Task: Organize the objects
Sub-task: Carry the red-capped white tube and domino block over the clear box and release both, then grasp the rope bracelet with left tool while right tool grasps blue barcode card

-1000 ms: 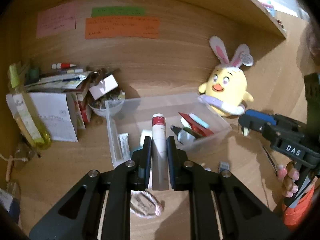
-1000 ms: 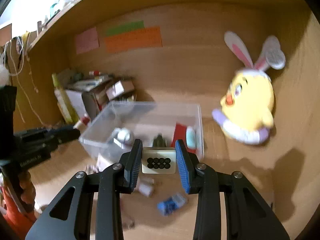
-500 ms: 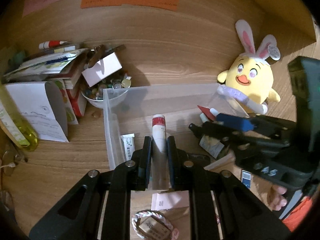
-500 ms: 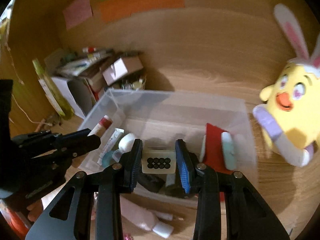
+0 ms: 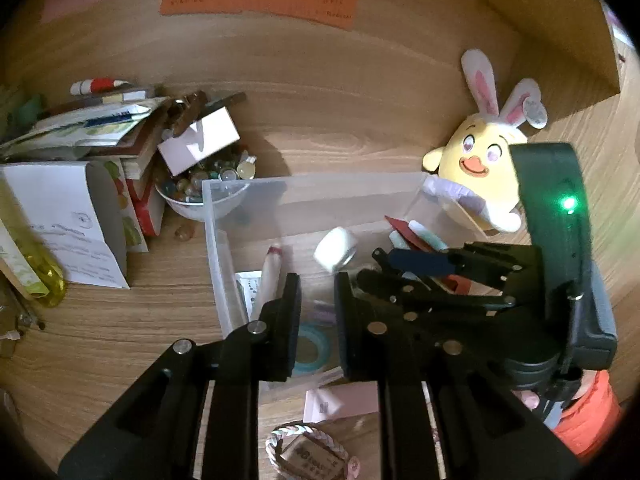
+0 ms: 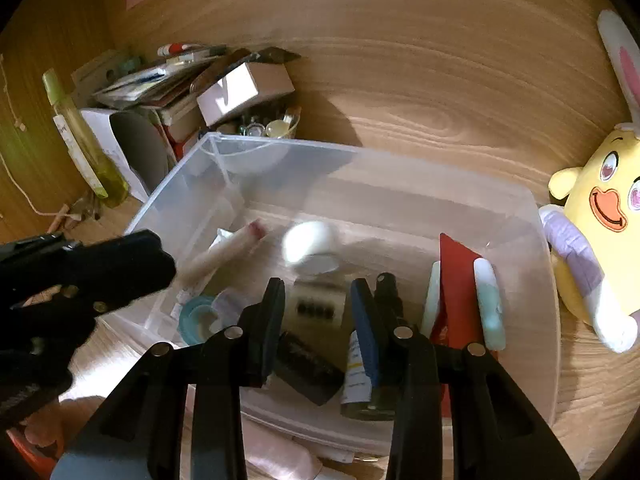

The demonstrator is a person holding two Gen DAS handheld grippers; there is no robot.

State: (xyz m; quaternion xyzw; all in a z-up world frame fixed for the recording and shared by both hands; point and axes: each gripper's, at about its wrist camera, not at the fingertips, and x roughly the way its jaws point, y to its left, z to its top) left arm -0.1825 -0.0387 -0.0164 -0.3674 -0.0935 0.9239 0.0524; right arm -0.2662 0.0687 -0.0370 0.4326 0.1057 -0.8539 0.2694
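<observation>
A clear plastic bin stands on the wooden desk. Both grippers hang over its near side. My left gripper is open; the white tube with a red cap lies blurred in the bin's left part, free of the fingers. My right gripper is open; the cream block with black dots is blurred just beyond its fingertips, above the bin floor. A white roll is blurred in mid bin. The bin also holds teal tape, a red card and dark bottles.
A yellow bunny-eared plush sits right of the bin. A bowl of beads, a small box, stacked books and a yellow bottle crowd the left. A braided bracelet and pink packet lie in front.
Both grippers moved in over the bin and opened. The tube left the left fingers and dropped into the bin. The cream block left the right fingers.
</observation>
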